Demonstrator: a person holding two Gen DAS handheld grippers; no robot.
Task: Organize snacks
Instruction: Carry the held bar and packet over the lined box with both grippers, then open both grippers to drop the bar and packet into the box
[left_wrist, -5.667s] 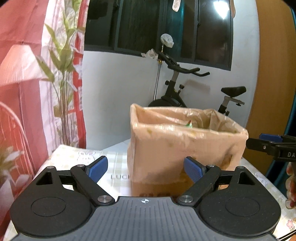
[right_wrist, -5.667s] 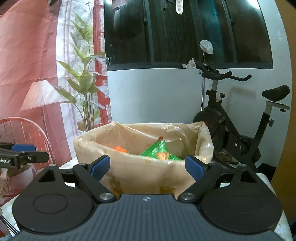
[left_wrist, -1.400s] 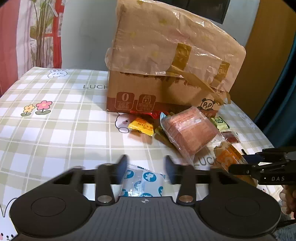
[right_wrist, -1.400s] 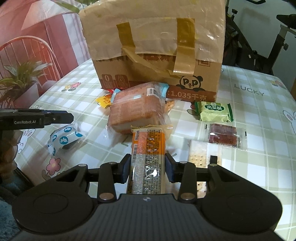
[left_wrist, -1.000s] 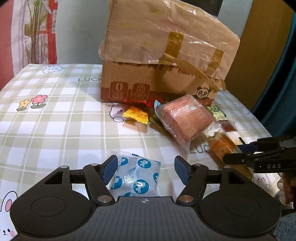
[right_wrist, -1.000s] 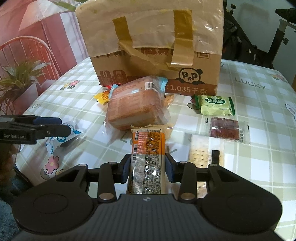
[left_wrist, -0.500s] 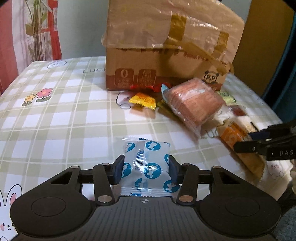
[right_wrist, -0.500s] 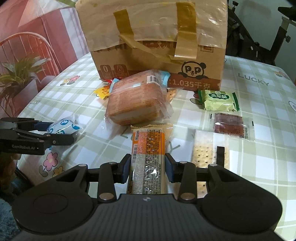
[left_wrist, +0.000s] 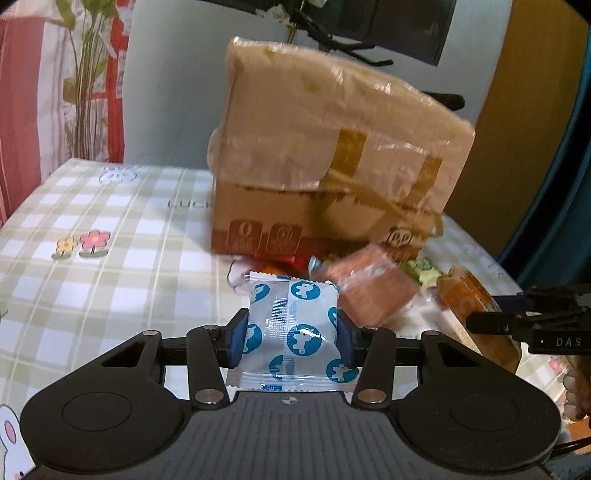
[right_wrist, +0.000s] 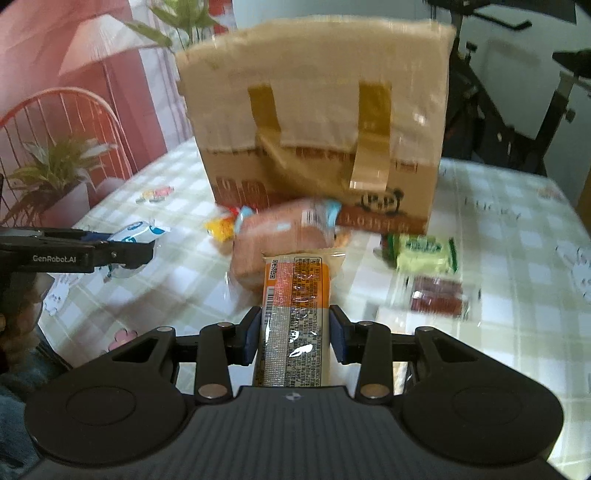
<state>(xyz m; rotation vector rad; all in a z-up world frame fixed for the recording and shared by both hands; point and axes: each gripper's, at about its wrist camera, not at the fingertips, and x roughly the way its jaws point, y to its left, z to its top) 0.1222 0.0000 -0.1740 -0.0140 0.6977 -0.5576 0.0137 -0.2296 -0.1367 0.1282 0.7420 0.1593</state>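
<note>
Currently, both hands loaded.
Left gripper (left_wrist: 290, 341): jaws clamped on blue-dotted packet (left_wrist: 293, 325).
Right gripper (right_wrist: 293, 341): jaws clamped on orange bar (right_wrist: 295, 295).
Still on table, 12 to 2 o'clock: pink bread pack (right_wrist: 280, 243), green packet (right_wrist: 424, 254), dark red packet (right_wrist: 437, 297).
Farthest: lined box (right_wrist: 317, 122), the likely destination.

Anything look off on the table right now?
The box has wrinkled plastic hanging down its sides, taped unevenly. Loose snacks lie jumbled at its base, the bread pack tilted across others. Nothing looks spilled or torn.
</note>
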